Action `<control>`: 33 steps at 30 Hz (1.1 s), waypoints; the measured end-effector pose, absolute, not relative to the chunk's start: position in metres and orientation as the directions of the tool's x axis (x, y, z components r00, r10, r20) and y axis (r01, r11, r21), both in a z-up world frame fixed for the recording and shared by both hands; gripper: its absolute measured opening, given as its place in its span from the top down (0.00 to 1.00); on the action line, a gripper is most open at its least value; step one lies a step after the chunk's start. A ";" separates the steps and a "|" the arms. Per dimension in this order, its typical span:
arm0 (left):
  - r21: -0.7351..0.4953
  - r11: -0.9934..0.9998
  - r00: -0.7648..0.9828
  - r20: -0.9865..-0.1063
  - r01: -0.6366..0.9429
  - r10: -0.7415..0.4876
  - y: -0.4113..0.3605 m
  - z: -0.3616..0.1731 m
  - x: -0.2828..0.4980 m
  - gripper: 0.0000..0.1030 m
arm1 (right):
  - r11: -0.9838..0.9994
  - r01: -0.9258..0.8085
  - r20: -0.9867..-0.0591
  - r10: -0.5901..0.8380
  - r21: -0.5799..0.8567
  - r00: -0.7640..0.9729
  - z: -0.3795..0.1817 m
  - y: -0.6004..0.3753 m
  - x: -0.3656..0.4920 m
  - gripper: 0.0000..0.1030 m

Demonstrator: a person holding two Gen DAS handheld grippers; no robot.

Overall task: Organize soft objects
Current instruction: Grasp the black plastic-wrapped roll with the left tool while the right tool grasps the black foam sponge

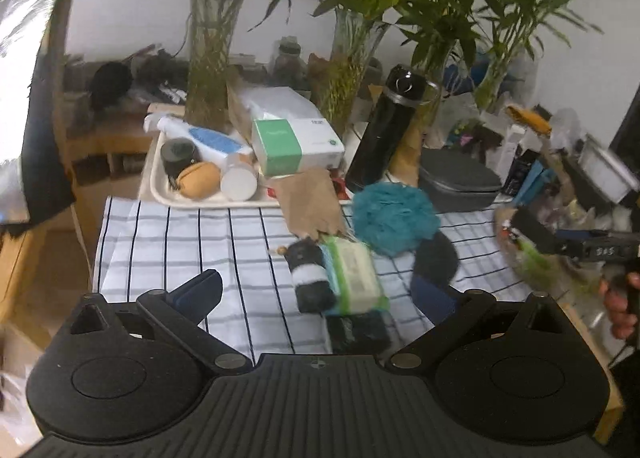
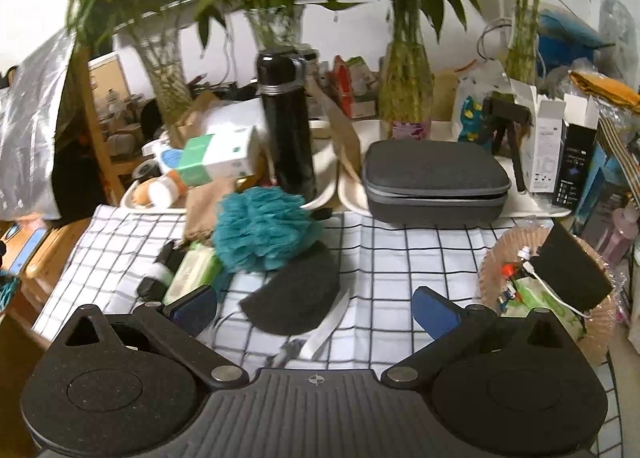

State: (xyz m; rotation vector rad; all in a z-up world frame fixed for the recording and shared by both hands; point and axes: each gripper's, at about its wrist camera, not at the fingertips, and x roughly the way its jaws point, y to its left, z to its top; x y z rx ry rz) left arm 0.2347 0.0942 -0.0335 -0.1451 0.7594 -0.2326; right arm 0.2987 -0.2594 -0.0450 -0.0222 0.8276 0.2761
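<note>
Checked cloth (image 2: pixel 400 258) lies bare ahead of my spread right gripper (image 2: pixel 316 310), while my left gripper (image 1: pixel 316 290), also spread, frames the wipes pack (image 1: pixel 354 274) beside the teal loofah (image 1: pixel 394 218).

A teal mesh bath pouf (image 2: pixel 262 228) sat fluffed and rounded on the checked cloth (image 2: pixel 400 258), toward its back edge. A dark grey, half-round felt pad (image 2: pixel 296 296) lay flat just in front of it, its rear edge tucked against the pouf. To the pouf's left, a pack of wet wipes (image 1: pixel 354 272) in green-and-white wrapping lay lengthwise, and a rolled black sock with a white band (image 1: pixel 310 276) lay alongside it, touching. A woven basket (image 2: pixel 494 258) at the cloth's right edge held a black pad (image 2: pixel 572 272) leaning tilted inside it.
</note>
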 end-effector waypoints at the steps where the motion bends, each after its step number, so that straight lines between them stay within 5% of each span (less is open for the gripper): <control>1: -0.202 0.966 0.697 -0.670 0.163 -0.258 0.094 -0.039 0.244 0.00 | 0.965 -0.242 -0.729 0.234 0.097 0.643 -0.050 -0.262 0.304 0.00; 8: -0.216 0.950 0.659 -0.683 0.227 -0.313 0.092 -0.088 0.290 0.00 | 0.964 -0.208 -0.765 0.259 0.167 0.590 -0.079 -0.271 0.332 0.00; 12: -0.216 0.946 0.632 -0.705 0.243 -0.323 0.088 -0.117 0.309 0.16 | 0.966 -0.223 -0.760 0.243 0.132 0.603 -0.085 -0.268 0.341 0.00; 17: -0.267 0.937 0.622 -0.700 0.227 -0.351 0.089 -0.138 0.325 0.18 | 0.967 -0.219 -0.776 0.239 0.134 0.584 -0.096 -0.270 0.355 0.00; 19: -0.301 0.926 0.599 -0.707 0.228 -0.377 0.087 -0.146 0.333 0.31 | 0.968 -0.223 -0.785 0.230 0.120 0.575 -0.100 -0.270 0.360 0.00; 25: -0.344 0.916 0.555 -0.730 0.206 -0.399 0.082 -0.172 0.350 0.47 | 0.967 -0.231 -0.804 0.224 0.111 0.551 -0.114 -0.267 0.366 0.00; 33: -0.394 0.899 0.536 -0.726 0.189 -0.431 0.087 -0.181 0.354 0.57 | 0.969 -0.239 -0.829 0.183 0.062 0.528 -0.133 -0.255 0.376 0.00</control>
